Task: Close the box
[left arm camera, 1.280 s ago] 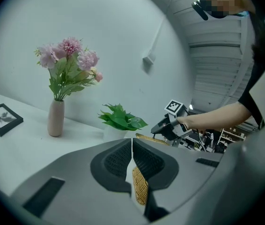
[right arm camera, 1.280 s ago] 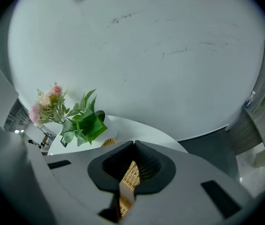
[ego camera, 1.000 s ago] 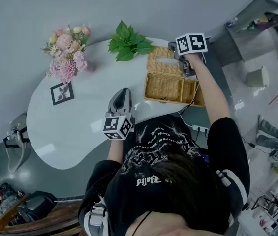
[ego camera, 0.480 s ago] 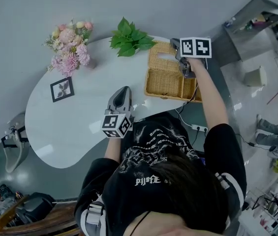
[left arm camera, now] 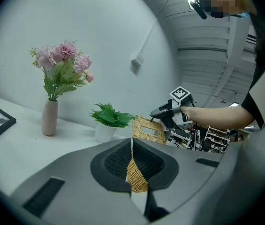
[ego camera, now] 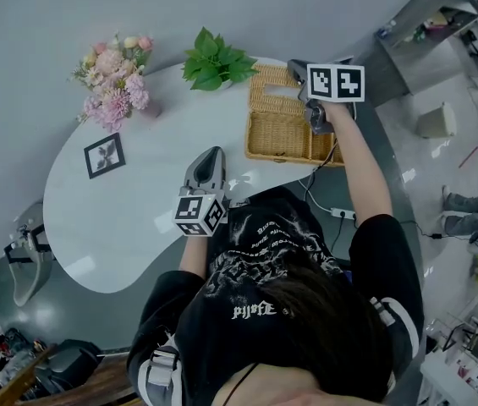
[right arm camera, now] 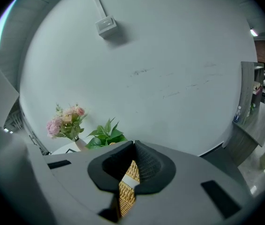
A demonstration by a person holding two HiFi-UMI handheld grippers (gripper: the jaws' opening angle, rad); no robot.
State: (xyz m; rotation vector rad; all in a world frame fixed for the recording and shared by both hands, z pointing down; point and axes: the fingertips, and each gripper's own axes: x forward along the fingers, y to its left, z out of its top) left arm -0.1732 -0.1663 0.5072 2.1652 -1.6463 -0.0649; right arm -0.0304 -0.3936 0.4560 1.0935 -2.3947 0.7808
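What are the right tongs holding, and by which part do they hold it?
The right tongs are shut on the raised wicker lid, at its free edge near a corner. The left tongs hold nothing.

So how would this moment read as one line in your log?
task: close box | lid: up, box open | right claw: shut on lid | left claw: shut, beside box

White rounded table [ego camera: 137,227], wicker box [ego camera: 285,135], framed picture [ego camera: 105,155], flower vase [ego camera: 118,93], potted plant [ego camera: 213,61]
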